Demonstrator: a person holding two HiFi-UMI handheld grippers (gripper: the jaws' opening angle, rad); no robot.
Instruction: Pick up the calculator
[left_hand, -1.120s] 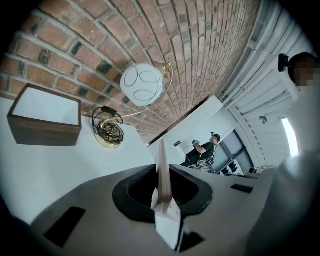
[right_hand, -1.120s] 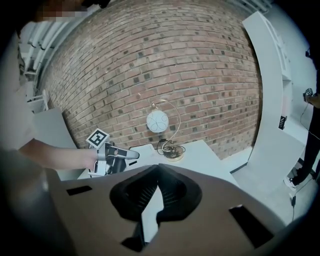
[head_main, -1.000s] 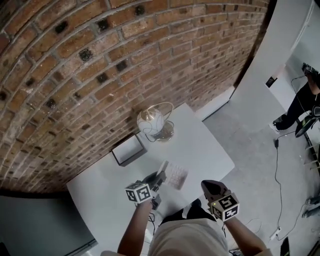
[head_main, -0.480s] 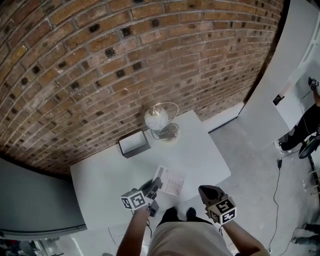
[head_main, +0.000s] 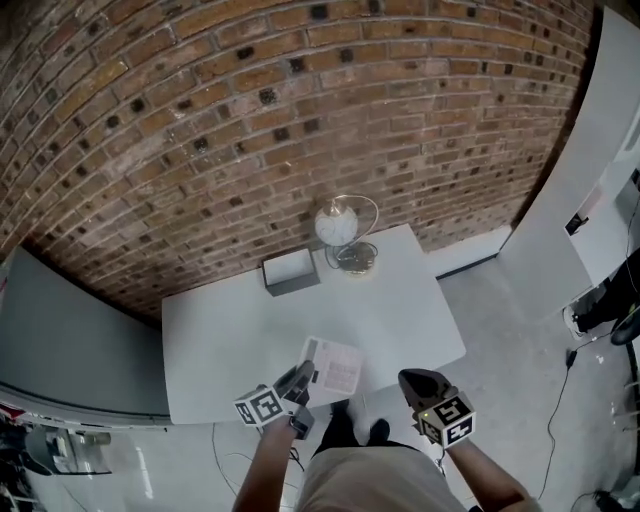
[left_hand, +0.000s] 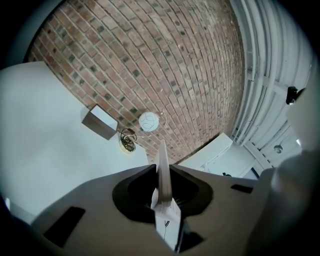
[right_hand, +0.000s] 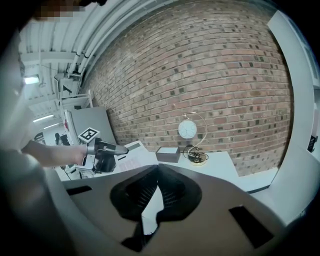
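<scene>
Left hand-held gripper (head_main: 303, 376) is pinched narrow on the calculator (head_main: 336, 365), and in its own view I see the slim white body edge-on between the jaws (left_hand: 162, 172). From the head view the calculator sits over the near edge of the white surface (head_main: 220, 330) and looks lifted clear of it. I judge the pick as good as done; all that's left is keeping the grip steady. Right hand-held gripper (head_main: 416, 381) hangs off the surface edge with its jaws together on nothing.

At the far side, well apart from my hands, stand a grey box (head_main: 290, 271) and a white globe in a gold hoop stand (head_main: 339, 226) against the brick wall (head_main: 300, 110). Nothing blocks me.
</scene>
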